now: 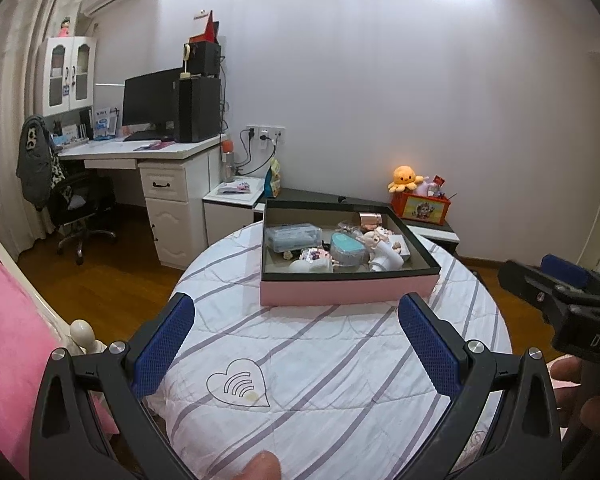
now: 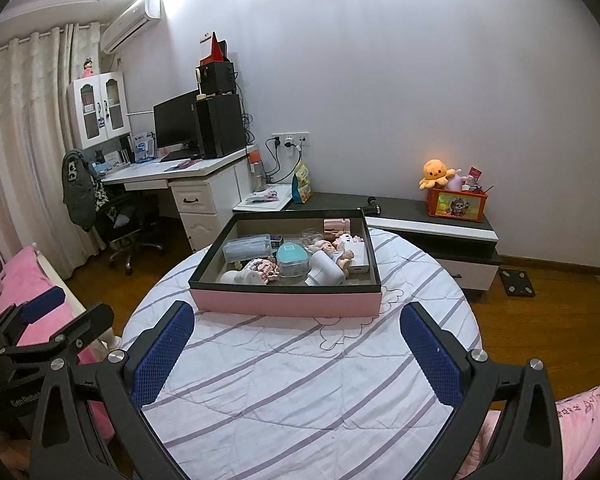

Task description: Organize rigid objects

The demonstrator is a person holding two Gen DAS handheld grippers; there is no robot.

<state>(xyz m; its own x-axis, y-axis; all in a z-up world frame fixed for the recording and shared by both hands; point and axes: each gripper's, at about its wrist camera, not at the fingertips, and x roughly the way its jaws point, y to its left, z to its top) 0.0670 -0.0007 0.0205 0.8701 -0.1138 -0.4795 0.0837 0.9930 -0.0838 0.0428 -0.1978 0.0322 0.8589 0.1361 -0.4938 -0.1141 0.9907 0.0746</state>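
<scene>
A shallow pink box with a dark rim (image 1: 348,290) (image 2: 286,302) rests on the far half of a round table under a striped quilt (image 1: 320,380) (image 2: 300,380). Inside lie a clear plastic case (image 1: 294,237) (image 2: 247,246), a teal-lidded jar (image 1: 348,248) (image 2: 293,262), a small doll (image 1: 376,238) (image 2: 336,254), a white cylinder (image 2: 326,274) and a rose-gold item (image 2: 336,226). My left gripper (image 1: 296,320) hovers open short of the box's near wall, nothing between its blue pads. My right gripper (image 2: 296,322) is likewise open and empty before the box.
A bed with pink bedding (image 1: 8,344) lies at the left. Behind the table are a white desk (image 1: 140,152) with a monitor, an office chair (image 1: 80,204), and a low cabinet (image 2: 432,226) bearing an orange toy box (image 2: 456,202) with an octopus plush. Wooden floor surrounds the table.
</scene>
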